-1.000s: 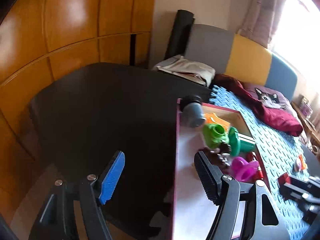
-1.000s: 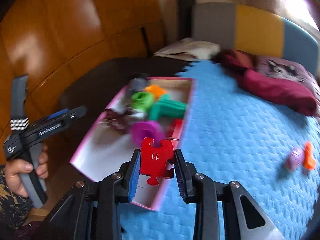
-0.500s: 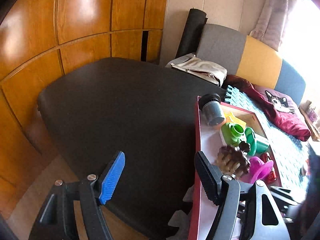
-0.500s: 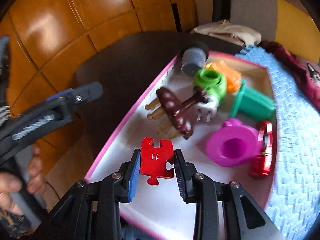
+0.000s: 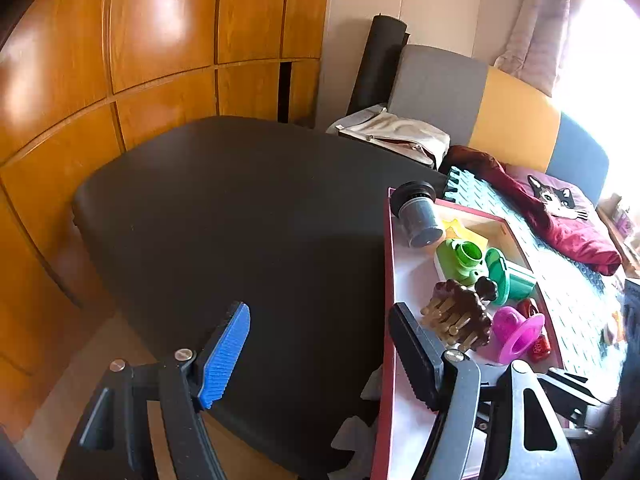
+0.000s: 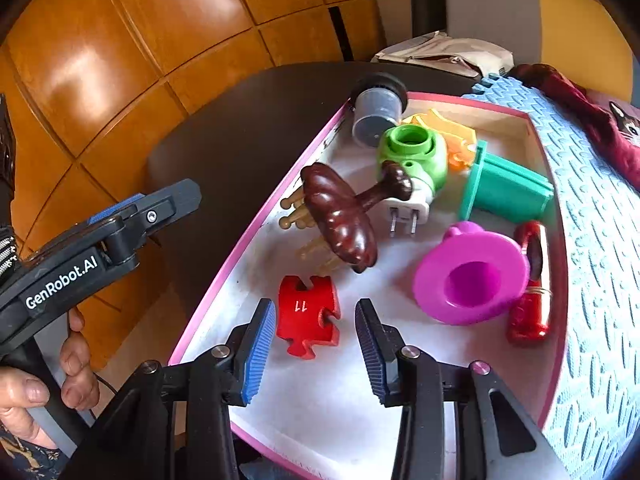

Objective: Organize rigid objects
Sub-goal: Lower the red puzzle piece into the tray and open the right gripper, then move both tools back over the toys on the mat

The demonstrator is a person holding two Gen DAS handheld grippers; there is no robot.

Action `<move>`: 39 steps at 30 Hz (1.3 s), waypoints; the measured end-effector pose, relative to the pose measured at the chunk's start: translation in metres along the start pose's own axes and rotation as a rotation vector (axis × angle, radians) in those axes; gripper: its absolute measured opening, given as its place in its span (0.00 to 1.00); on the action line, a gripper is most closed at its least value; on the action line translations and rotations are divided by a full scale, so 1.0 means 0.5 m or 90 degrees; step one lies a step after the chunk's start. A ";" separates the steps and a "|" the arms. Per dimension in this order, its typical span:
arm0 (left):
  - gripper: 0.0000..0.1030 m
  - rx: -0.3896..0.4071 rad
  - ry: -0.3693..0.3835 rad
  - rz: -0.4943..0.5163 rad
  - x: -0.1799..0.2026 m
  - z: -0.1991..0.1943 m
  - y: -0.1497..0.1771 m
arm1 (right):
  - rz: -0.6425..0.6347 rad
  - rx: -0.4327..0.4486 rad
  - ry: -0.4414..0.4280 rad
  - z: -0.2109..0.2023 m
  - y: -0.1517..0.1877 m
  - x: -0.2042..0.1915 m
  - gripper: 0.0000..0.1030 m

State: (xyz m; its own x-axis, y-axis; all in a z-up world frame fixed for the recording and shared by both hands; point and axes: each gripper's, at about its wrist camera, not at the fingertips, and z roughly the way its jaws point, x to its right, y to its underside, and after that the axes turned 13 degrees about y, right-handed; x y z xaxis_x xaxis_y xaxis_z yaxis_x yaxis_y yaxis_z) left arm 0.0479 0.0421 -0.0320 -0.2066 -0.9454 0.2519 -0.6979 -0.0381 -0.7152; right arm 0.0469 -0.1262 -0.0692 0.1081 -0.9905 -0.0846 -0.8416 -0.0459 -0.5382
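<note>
Wood-panelled wall (image 5: 160, 40) backs dark table (image 5: 240, 208); pink-rimmed tray (image 6: 256, 220) beside blue mat (image 6: 600, 240).

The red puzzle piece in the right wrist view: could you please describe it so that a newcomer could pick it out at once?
Find the pink-rimmed tray beside the blue foam mat. Near the tray's front, between the open fingers of the right gripper, the red puzzle piece lies flat on the white floor. It alone is flat, with jigsaw knobs and the number 11 printed on it.
</note>
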 end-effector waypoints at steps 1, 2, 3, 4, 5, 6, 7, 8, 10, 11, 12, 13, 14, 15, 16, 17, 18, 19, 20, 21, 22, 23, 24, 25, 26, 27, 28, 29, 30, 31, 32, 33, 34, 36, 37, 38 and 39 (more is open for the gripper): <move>0.70 0.001 0.001 0.003 0.003 -0.001 0.000 | 0.002 0.006 0.002 -0.007 0.001 0.002 0.41; 0.70 0.001 0.003 0.005 0.006 -0.002 0.000 | 0.002 0.010 0.006 -0.015 0.003 0.002 0.41; 0.70 0.001 0.005 0.007 0.008 -0.004 0.001 | 0.003 0.013 0.010 -0.018 0.002 0.005 0.41; 0.70 0.002 0.008 0.009 0.012 -0.006 0.001 | 0.003 0.017 0.015 -0.024 0.005 0.005 0.41; 0.70 0.002 0.010 0.011 0.015 -0.008 0.001 | 0.003 0.022 0.020 -0.029 0.006 0.005 0.41; 0.70 0.004 0.012 0.013 0.018 -0.010 0.002 | 0.003 0.028 0.025 -0.034 0.007 0.006 0.41; 0.70 0.004 0.015 0.016 0.022 -0.012 0.002 | 0.005 0.034 0.029 -0.039 0.009 0.007 0.41; 0.70 0.005 0.019 0.020 0.025 -0.016 0.002 | 0.005 0.040 0.034 -0.046 0.011 0.008 0.41; 0.70 0.007 0.024 0.026 0.032 -0.020 0.003 | 0.004 0.055 0.048 -0.061 0.015 0.011 0.41; 0.70 0.007 0.026 0.031 0.036 -0.021 0.003 | 0.005 0.061 0.054 -0.067 0.016 0.014 0.41; 0.70 0.006 0.028 0.035 0.040 -0.022 0.003 | 0.008 0.066 0.057 -0.073 0.017 0.019 0.41; 0.70 0.006 0.030 0.041 0.046 -0.024 0.004 | 0.011 0.072 0.061 -0.081 0.018 0.024 0.41; 0.70 0.006 0.032 0.044 0.050 -0.024 0.004 | 0.016 0.079 0.066 -0.090 0.018 0.032 0.41; 0.70 0.007 0.033 0.048 0.055 -0.025 0.004 | 0.019 0.084 0.069 -0.096 0.019 0.036 0.41; 0.70 0.007 0.035 0.053 0.060 -0.026 0.004 | 0.026 0.092 0.075 -0.107 0.020 0.047 0.41; 0.70 0.007 0.037 0.057 0.065 -0.026 0.004 | 0.032 0.096 0.079 -0.113 0.020 0.055 0.41; 0.70 0.007 0.039 0.061 0.070 -0.026 0.005 | 0.038 0.101 0.081 -0.119 0.020 0.063 0.41; 0.70 0.005 0.043 0.066 0.075 -0.026 0.005 | 0.045 0.105 0.086 -0.127 0.021 0.075 0.41; 0.70 0.003 0.044 0.069 0.080 -0.024 0.005 | 0.053 0.110 0.093 -0.134 0.021 0.087 0.41; 0.70 0.002 0.046 0.072 0.083 -0.023 0.005 | 0.059 0.113 0.098 -0.140 0.021 0.097 0.41; 0.70 0.000 0.048 0.075 0.089 -0.022 0.005 | 0.068 0.117 0.103 -0.147 0.022 0.112 0.41; 0.70 -0.002 0.051 0.079 0.094 -0.021 0.006 | 0.077 0.120 0.109 -0.153 0.024 0.127 0.41; 0.70 -0.003 0.052 0.083 0.099 -0.020 0.007 | 0.083 0.122 0.114 -0.158 0.025 0.137 0.41; 0.71 -0.005 0.054 0.087 0.105 -0.019 0.007 | 0.090 0.124 0.122 -0.163 0.027 0.150 0.41; 0.70 -0.007 0.058 0.091 0.111 -0.019 0.008 | 0.097 0.127 0.131 -0.171 0.029 0.165 0.41; 0.70 -0.008 0.060 0.095 0.117 -0.018 0.009 | 0.104 0.129 0.140 -0.177 0.031 0.182 0.41; 0.70 -0.008 0.063 0.100 0.123 -0.018 0.009 | 0.109 0.129 0.147 -0.181 0.034 0.194 0.41; 0.71 -0.010 0.066 0.106 0.131 -0.017 0.010 | 0.115 0.130 0.157 -0.187 0.036 0.210 0.41; 0.70 -0.011 0.070 0.112 0.140 -0.016 0.010 | 0.120 0.131 0.167 -0.192 0.037 0.225 0.41; 0.70 -0.012 0.072 0.115 0.145 -0.015 0.010 | 0.127 0.131 0.177 -0.197 0.038 0.243 0.41; 0.70 -0.013 0.076 0.121 0.153 -0.016 0.010 | 0.135 0.131 0.187 -0.206 0.044 0.259 0.41; 0.70 -0.014 0.079 0.127 0.160 -0.015 0.010 | 0.142 0.132 0.198 -0.213 0.046 0.277 0.41; 0.71 -0.016 0.085 0.133 0.169 -0.014 0.011 | 0.150 0.135 0.211 -0.220 0.048 0.296 0.41; 0.71 -0.020 0.091 0.143 0.184 -0.012 0.011 | 0.166 0.138 0.235 -0.235 0.053 0.333 0.41; 0.71 -0.023 0.095 0.148 0.193 -0.010 0.012 | 0.178 0.140 0.251 -0.246 0.057 0.359 0.41; 0.71 -0.026 0.100 0.154 0.201 -0.007 0.013 | 0.186 0.142 0.261 -0.252 0.062 0.375 0.41; 0.71 -0.028 0.104 0.158 0.209 -0.006 0.013 | 0.197 0.143 0.276 -0.262 0.067 0.399 0.41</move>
State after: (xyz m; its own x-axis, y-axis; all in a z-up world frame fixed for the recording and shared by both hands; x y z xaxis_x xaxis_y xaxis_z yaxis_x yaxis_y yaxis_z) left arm 0.0198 -0.0559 -0.0084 -0.4794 -0.8596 0.1767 -0.6405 0.2050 -0.7401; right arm -0.0292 -0.3425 0.0056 -0.3920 -0.9181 0.0592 -0.6610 0.2363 -0.7122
